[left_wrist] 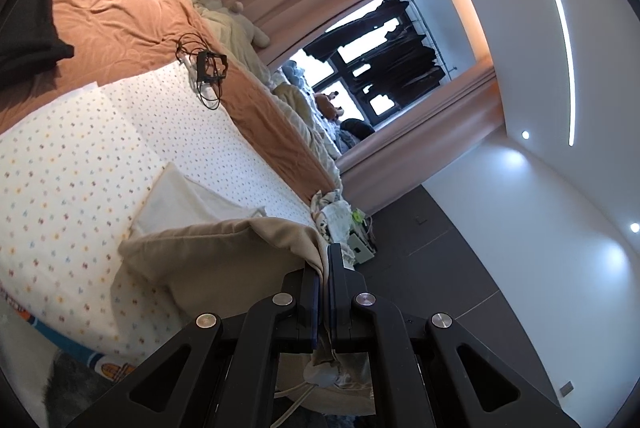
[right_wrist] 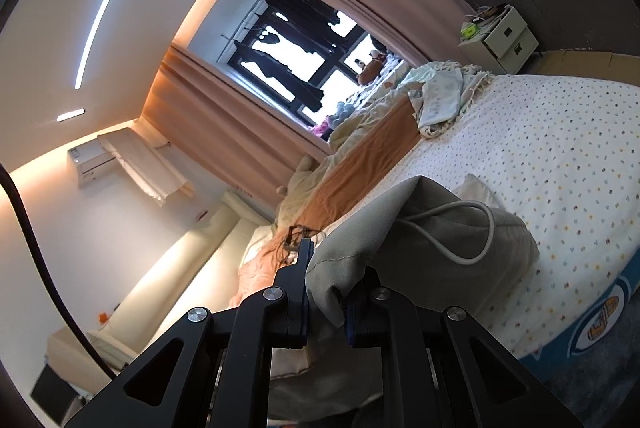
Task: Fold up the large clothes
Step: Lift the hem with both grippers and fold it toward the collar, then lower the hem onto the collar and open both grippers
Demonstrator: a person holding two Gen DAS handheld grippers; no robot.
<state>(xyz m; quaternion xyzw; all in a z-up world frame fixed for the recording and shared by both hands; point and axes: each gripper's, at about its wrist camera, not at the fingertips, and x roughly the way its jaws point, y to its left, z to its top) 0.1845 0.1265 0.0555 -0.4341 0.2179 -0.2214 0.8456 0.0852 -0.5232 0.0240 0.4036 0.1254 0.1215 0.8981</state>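
Left wrist view: left tool nearly level, clenched on beige garment; right tool likewise.

No readable text anywhere. Only candidate is the printed emblem on the blue border of the bedsheet, orange and white graphic, lettering too blurred to make out. Same border in the left view, also illegible.

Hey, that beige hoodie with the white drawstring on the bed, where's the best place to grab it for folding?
Grip the beige hoodie at its near edge, from the bedside, one corner per gripper. The left gripper and right gripper each already pinch a bunched fold there. Probably avoid the white drawstring: it loops loosely and would likely just pull through.
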